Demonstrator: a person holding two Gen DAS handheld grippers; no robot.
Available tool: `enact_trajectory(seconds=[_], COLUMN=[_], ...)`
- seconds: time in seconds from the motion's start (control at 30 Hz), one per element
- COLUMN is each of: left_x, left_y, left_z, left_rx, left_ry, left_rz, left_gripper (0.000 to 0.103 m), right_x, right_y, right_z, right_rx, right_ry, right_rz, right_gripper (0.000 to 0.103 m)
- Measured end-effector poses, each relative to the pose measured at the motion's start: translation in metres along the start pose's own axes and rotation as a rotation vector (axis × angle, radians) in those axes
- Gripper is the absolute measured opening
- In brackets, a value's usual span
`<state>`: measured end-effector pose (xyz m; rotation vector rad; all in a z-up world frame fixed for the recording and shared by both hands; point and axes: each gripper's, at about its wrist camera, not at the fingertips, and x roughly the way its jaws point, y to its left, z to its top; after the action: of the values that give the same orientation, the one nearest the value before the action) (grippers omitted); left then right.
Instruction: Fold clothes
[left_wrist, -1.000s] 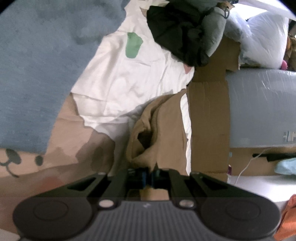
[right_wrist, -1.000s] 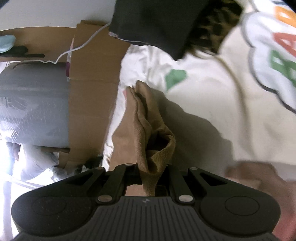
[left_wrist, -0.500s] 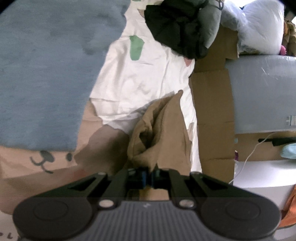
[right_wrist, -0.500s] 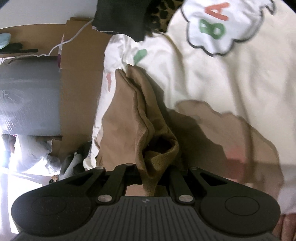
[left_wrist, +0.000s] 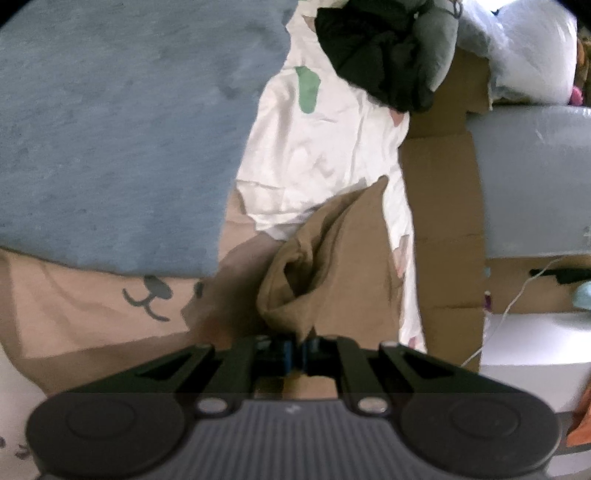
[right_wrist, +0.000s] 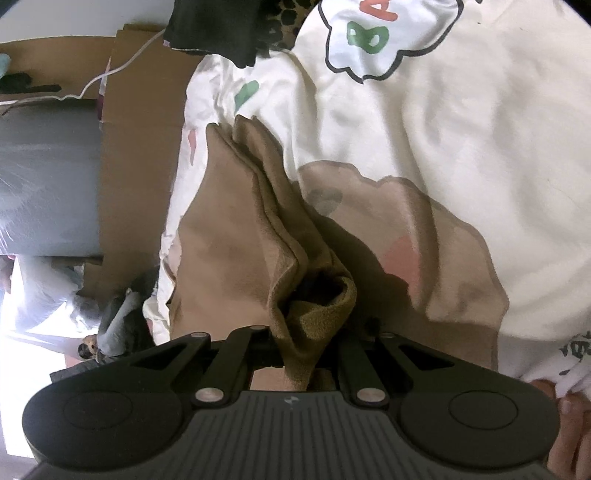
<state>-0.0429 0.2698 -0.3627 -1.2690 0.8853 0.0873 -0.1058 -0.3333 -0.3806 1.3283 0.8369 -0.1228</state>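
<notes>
Since the earlier frames both views have been drawn back: more of the bear print is seen at 8 o'clock in the left view, and more of the lettered patch at 12 o'clock in the right view. The brown cloth (left_wrist: 332, 266) is pinched at one bunched end by the left tongs (left_wrist: 297, 356), whose jaws are closed tight on it. Its other end (right_wrist: 306, 306) is clamped in the right tongs (right_wrist: 299, 365), closed on a thick fold. The cloth is stretched between them above a cream sheet (right_wrist: 443, 147) printed with a tan bear shape (right_wrist: 424, 240) and a patch (right_wrist: 373, 37) with green and orange letters.

A blue fabric (left_wrist: 110, 129) is spread at 10 o'clock in the left view. Dark clothes (left_wrist: 376, 55) are heaped at 12 o'clock, on the sheet's far edge. Flat cardboard (left_wrist: 439, 221) is laid along the sheet's side, with a grey wrapped bulk (left_wrist: 535, 184) beyond it at 3 o'clock. A white cable (right_wrist: 103, 74) is trailed over the cardboard. What carries the sheet cannot be told. Fingers (right_wrist: 569, 413) are seen at 4 o'clock in the right view.
</notes>
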Motion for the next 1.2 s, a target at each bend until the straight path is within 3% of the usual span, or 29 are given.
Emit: enact_trajectory(seconds=[0.2, 0.33, 0.7, 1.0, 1.2], left_x=[0.008, 0.009, 0.010, 0.009, 0.010], left_y=[0.010, 0.015, 0.025, 0.028, 0.029], left_z=[0.005, 0.006, 0.007, 0.008, 0.010], left_rx=[0.004, -0.003, -0.022, -0.009, -0.006], left_ry=[0.021, 0.023, 0.030, 0.037, 0.041], left_rz=[0.041, 0.032, 0.006, -0.013, -0.025], left_gripper=[0.005, 0.005, 0.006, 0.006, 0.006], right_x=[0.003, -0.009, -0.043, 0.003, 0.050], right_y=[0.002, 0.013, 0.052, 0.137, 0.185], right_z=[0.002, 0.013, 0.043, 0.047, 0.013], right_rx=[-0.024, -0.077, -0.248, -0.587, -0.790], right_ry=[0.024, 0.025, 0.029, 0.239, 0.366], right_rz=[-0.056, -0.097, -0.210, -0.353, -0.341], right_gripper=[0.012, 0.031, 0.035, 0.036, 0.036])
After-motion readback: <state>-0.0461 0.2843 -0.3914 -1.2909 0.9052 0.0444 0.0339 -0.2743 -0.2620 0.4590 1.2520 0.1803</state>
